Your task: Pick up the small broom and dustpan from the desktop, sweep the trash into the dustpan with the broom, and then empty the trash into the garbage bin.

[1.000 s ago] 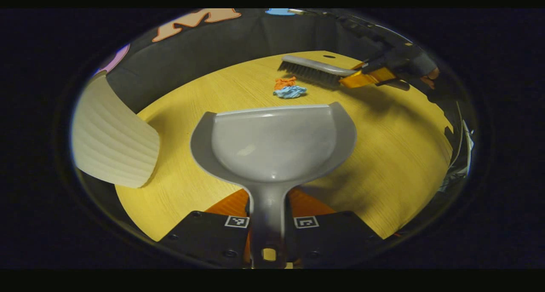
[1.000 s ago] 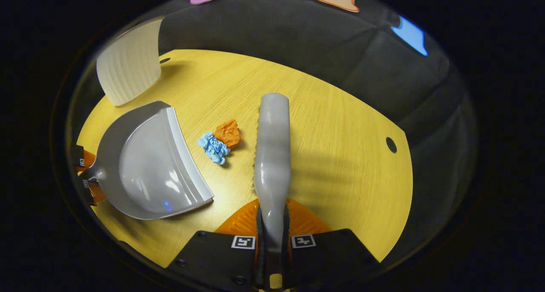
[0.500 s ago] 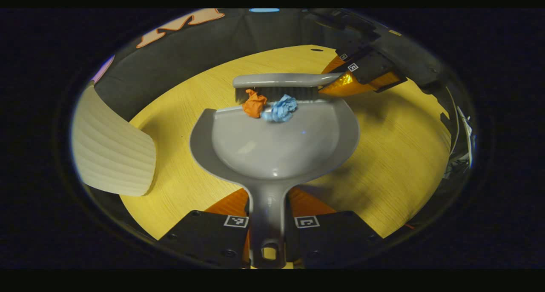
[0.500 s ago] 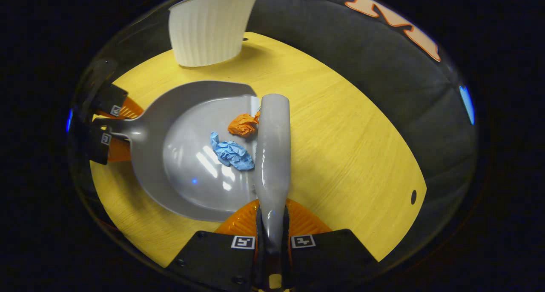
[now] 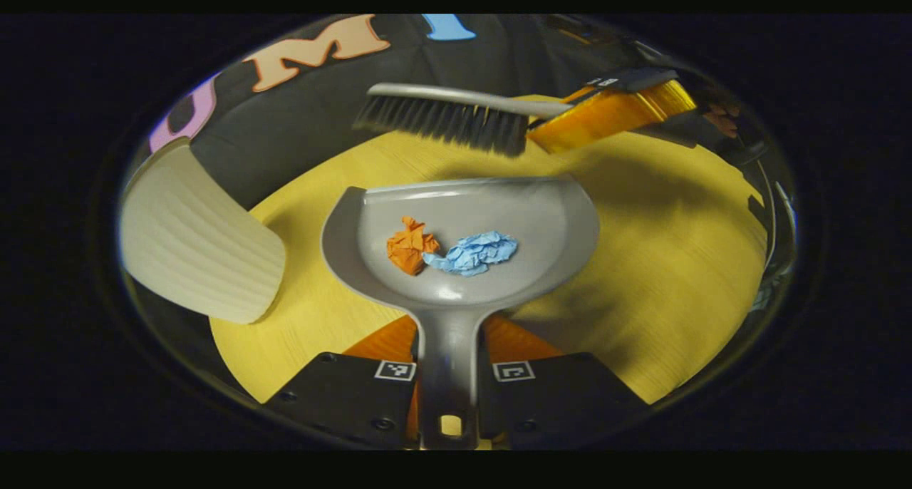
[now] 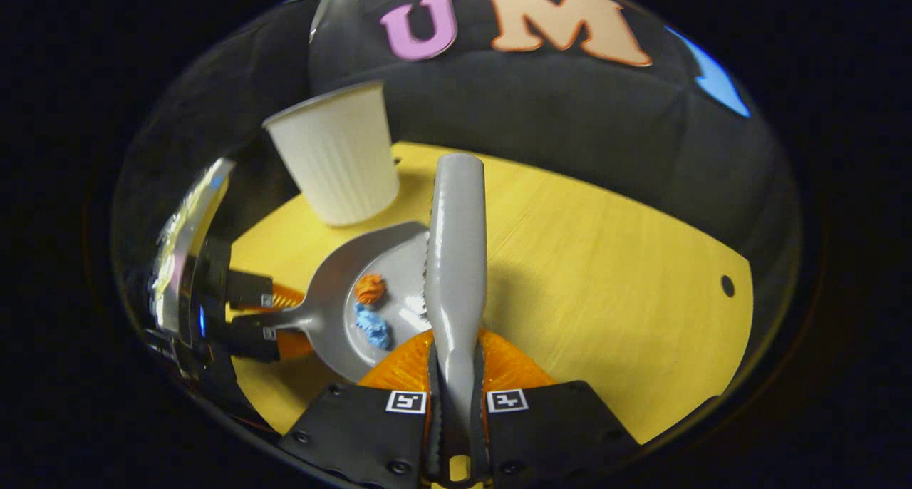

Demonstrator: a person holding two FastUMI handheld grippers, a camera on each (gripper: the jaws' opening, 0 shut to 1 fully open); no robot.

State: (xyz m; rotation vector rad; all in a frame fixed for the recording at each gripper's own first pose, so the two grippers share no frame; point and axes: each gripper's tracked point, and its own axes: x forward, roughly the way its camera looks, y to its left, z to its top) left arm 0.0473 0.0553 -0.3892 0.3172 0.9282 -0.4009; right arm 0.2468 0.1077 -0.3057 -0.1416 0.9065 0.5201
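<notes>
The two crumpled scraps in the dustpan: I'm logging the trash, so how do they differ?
The orange scrap is balled tighter and looks smaller; the blue scrap is flatter, spread wider. In the left gripper view the orange scrap lies left, the blue scrap right, the two apparently touching. In the right gripper view the orange scrap sits nearer the white bin. Both look like crumpled paper and lie inside the grey dustpan.
</notes>
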